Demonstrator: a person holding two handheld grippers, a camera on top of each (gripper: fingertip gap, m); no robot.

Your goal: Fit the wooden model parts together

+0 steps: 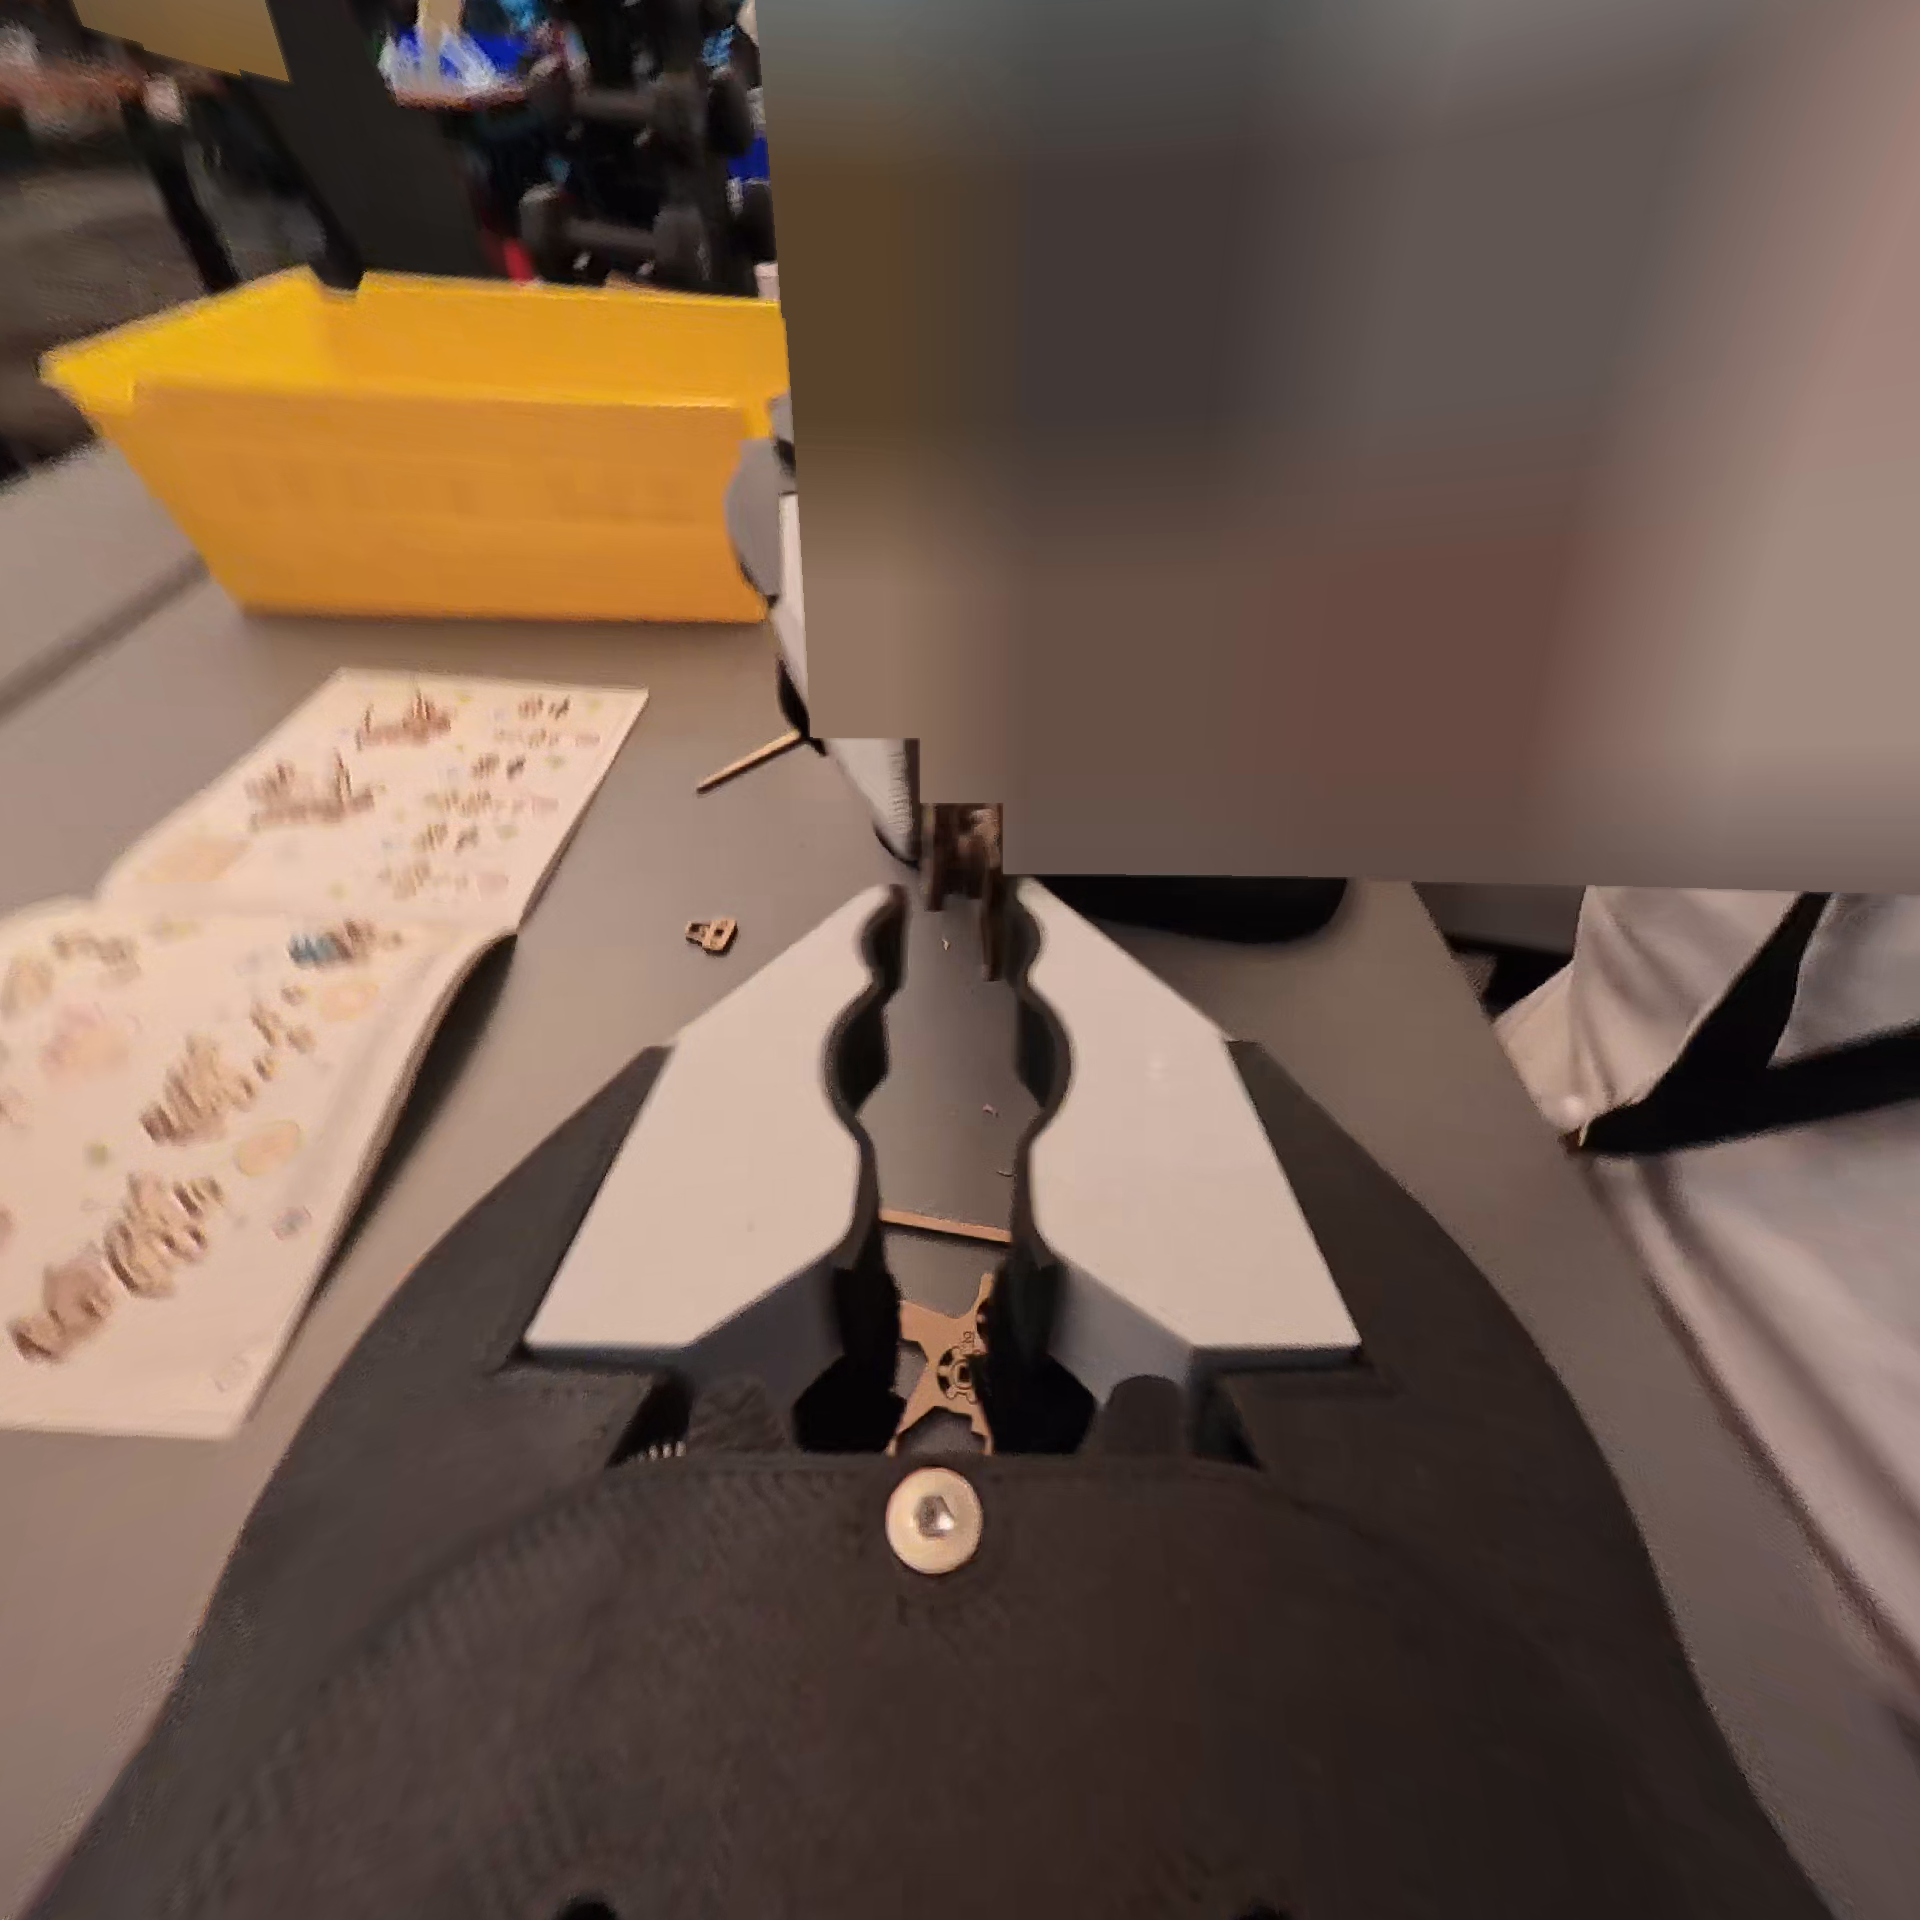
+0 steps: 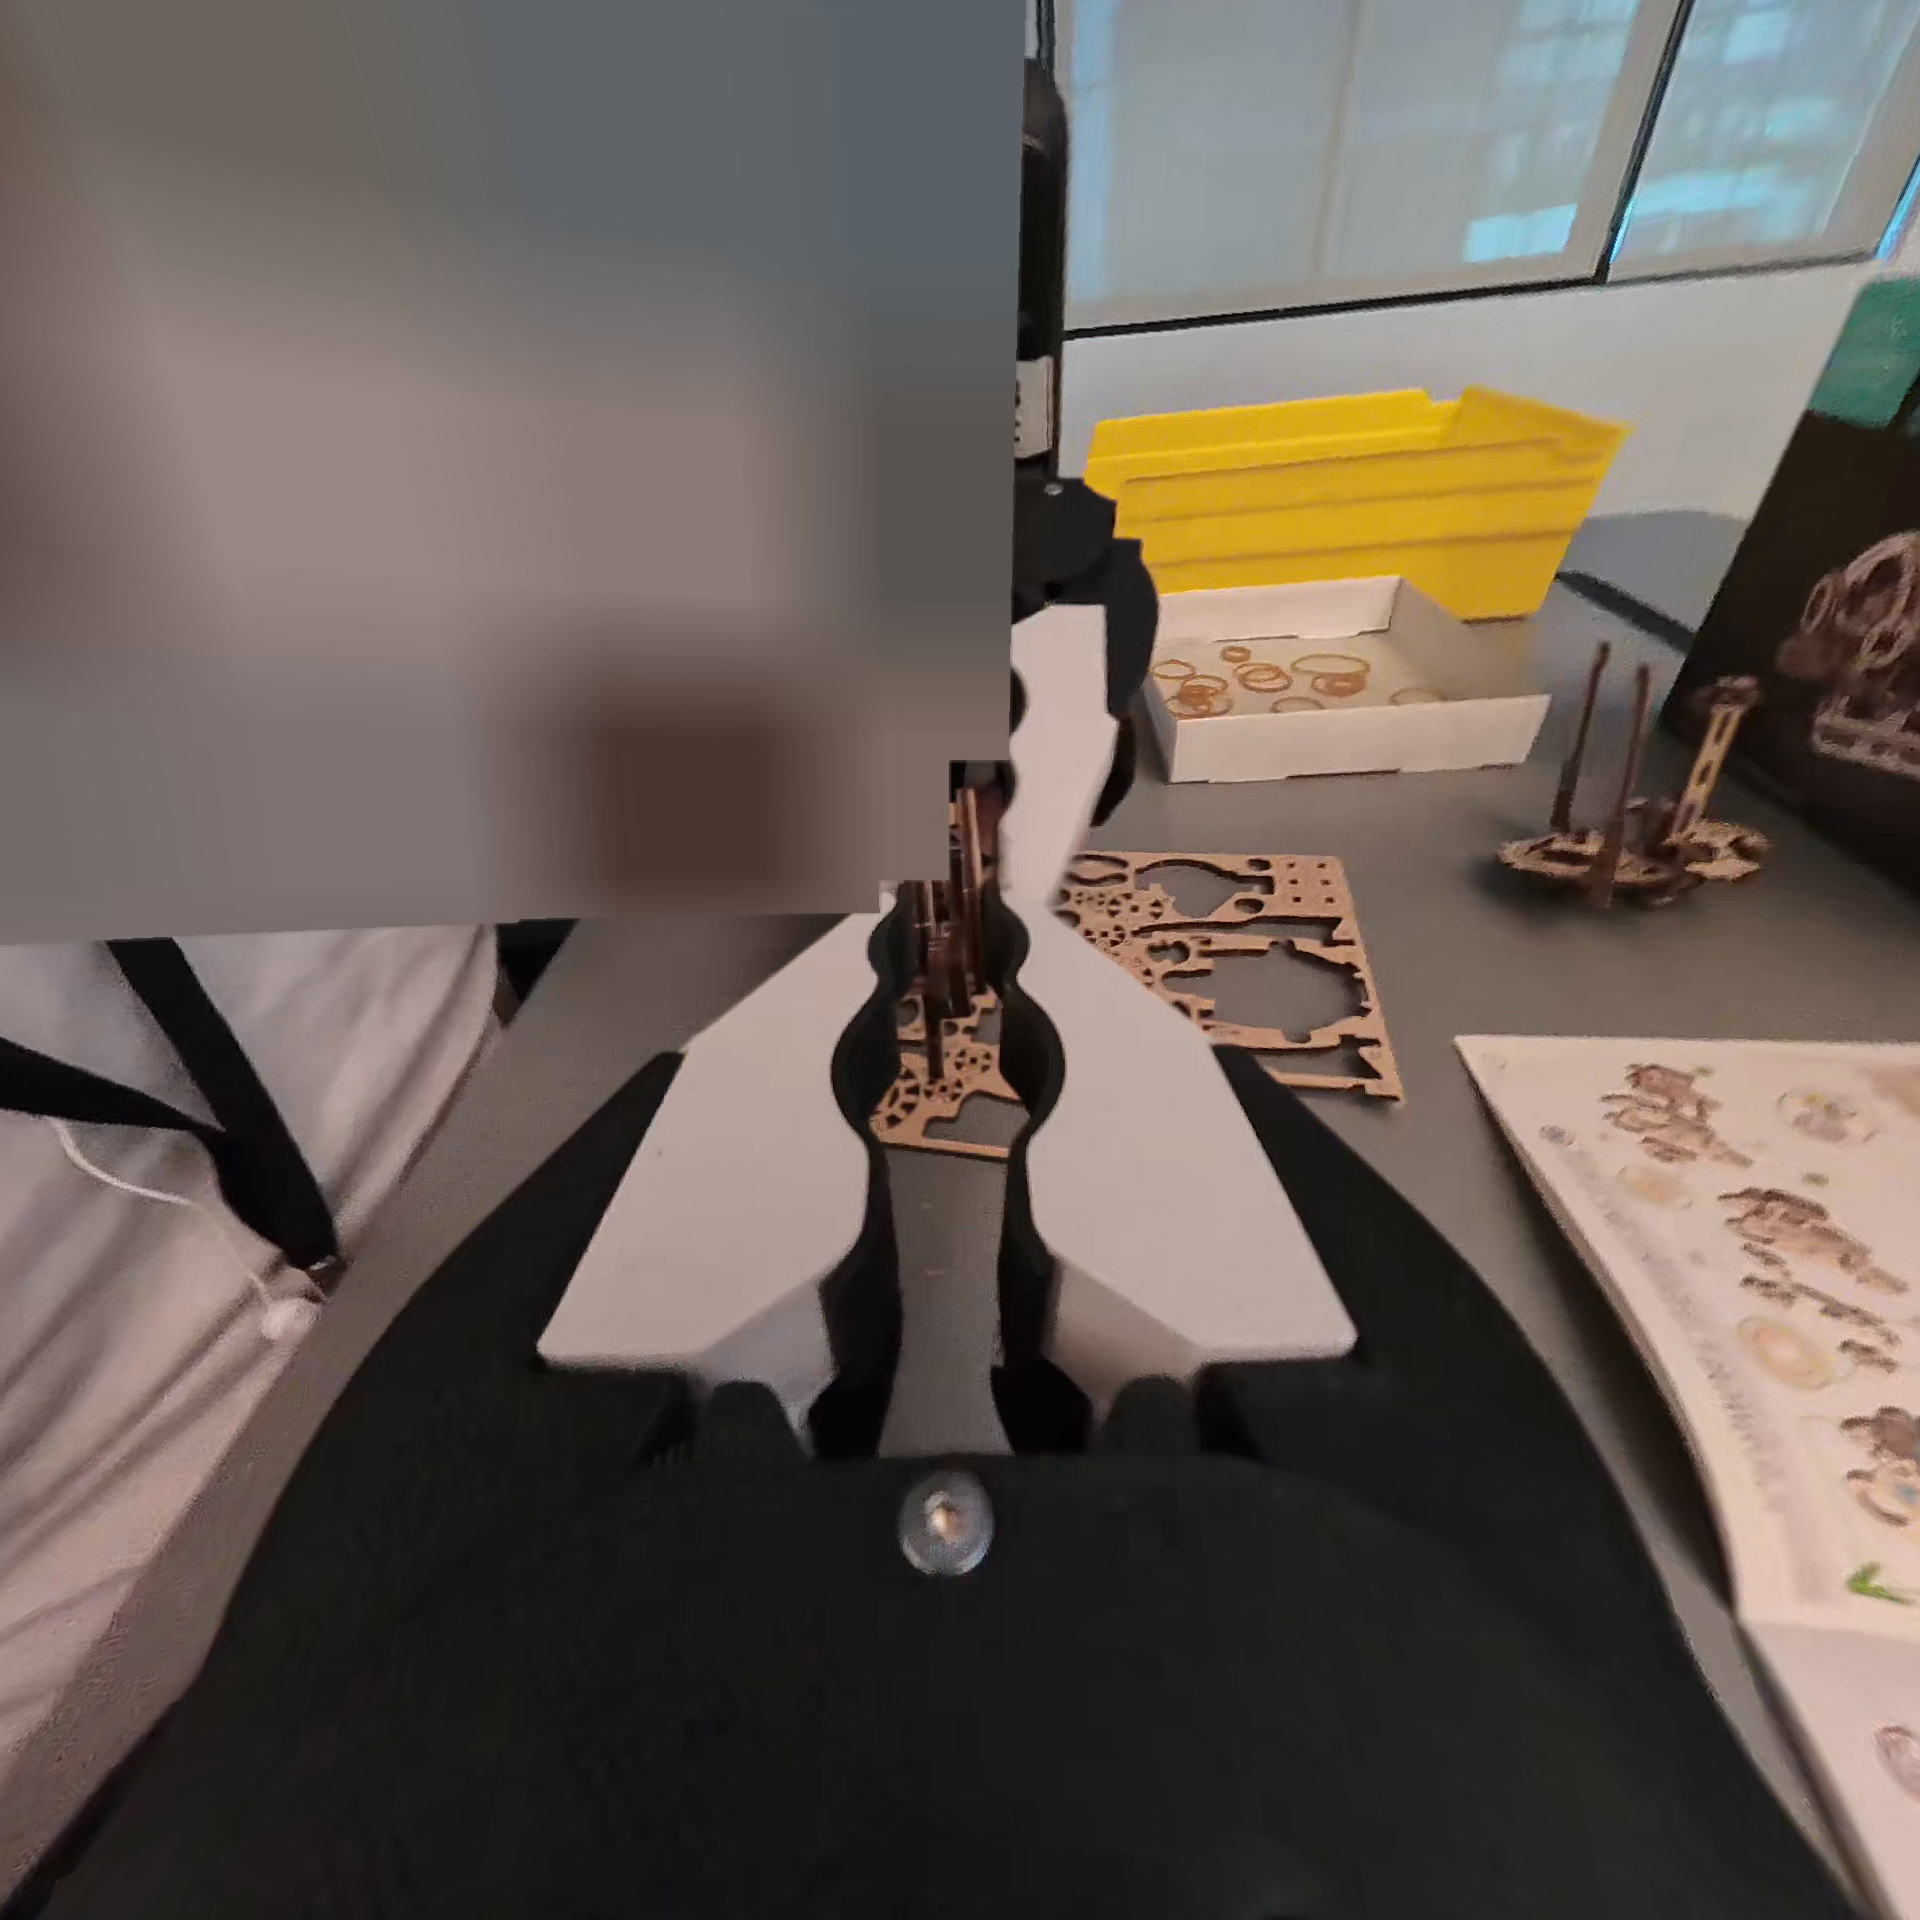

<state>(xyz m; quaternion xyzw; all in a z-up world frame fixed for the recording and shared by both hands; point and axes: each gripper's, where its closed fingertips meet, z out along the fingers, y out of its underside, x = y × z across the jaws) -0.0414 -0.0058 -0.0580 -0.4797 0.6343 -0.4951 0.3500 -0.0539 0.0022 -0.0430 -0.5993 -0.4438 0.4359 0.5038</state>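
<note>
The grey table (image 2: 1351,1195) carries the whole job, with a yellow bin (image 2: 1340,499) at two o'clock in the right wrist view, the instruction sheet (image 2: 1714,1299) at four o'clock, and the punched-out wooden sheet (image 2: 1226,966) just right of centre. A half-built stand (image 2: 1631,831) waits at three o'clock, well apart from the action. The right gripper (image 2: 948,935) has its jaws closed on a small wooden sub-assembly (image 2: 956,914), stacked dark plates standing on edge, long axis upright, thin edges facing the camera. The left gripper (image 1: 961,894) meets it from the opposite side at twelve o'clock in its own view, jaws pinched in on the same cluster (image 1: 961,852), though blur and a masked patch hide exactly where they bite. Judging by the task, this is a press-fit in progress: best to keep both grips square, push straight along the slot and avoid twisting, since thin plywood tabs would likely snap. A tiny loose piece (image 1: 713,932) lies on the table at ten o'clock in the left view.
</note>
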